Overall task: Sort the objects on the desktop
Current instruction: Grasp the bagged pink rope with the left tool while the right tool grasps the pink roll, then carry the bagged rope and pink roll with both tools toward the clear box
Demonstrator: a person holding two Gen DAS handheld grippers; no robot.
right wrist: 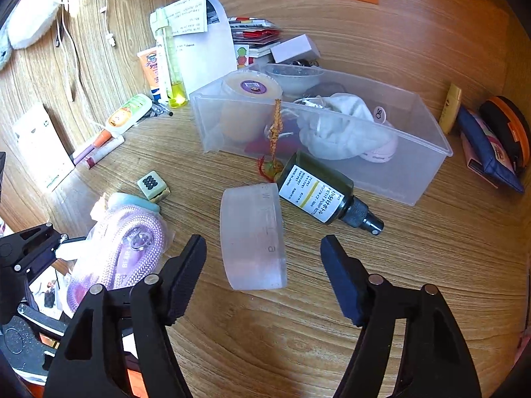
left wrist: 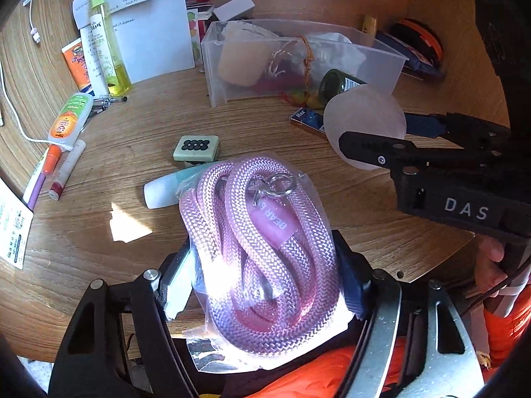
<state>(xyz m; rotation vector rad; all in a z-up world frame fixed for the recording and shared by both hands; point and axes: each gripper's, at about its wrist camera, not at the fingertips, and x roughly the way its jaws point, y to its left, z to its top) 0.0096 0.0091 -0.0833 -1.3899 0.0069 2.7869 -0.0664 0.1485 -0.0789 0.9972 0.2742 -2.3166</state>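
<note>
A coiled pink rope in a clear bag [left wrist: 262, 248] sits between the pads of my left gripper [left wrist: 265, 268], which is shut on it at the desk's near edge. The bag also shows in the right wrist view [right wrist: 126, 248]. A frosted round container [right wrist: 254, 235] stands on its edge on the desk between the fingers of my right gripper [right wrist: 262, 242]. There is a gap on each side of it, so that gripper is open. From the left wrist view the same container [left wrist: 365, 116] shows its flat face, flanked by my right gripper [left wrist: 375, 132].
A clear plastic bin [right wrist: 415, 169] holding several items stands behind, with a dark green spray bottle [right wrist: 318, 195] lying against its front. A dotted tile [left wrist: 196, 147] and a teal tube [left wrist: 166, 192] lie beside the rope. Lotion bottles [left wrist: 99, 49], pens and papers crowd the left; pouches [right wrist: 491, 146] sit at the right.
</note>
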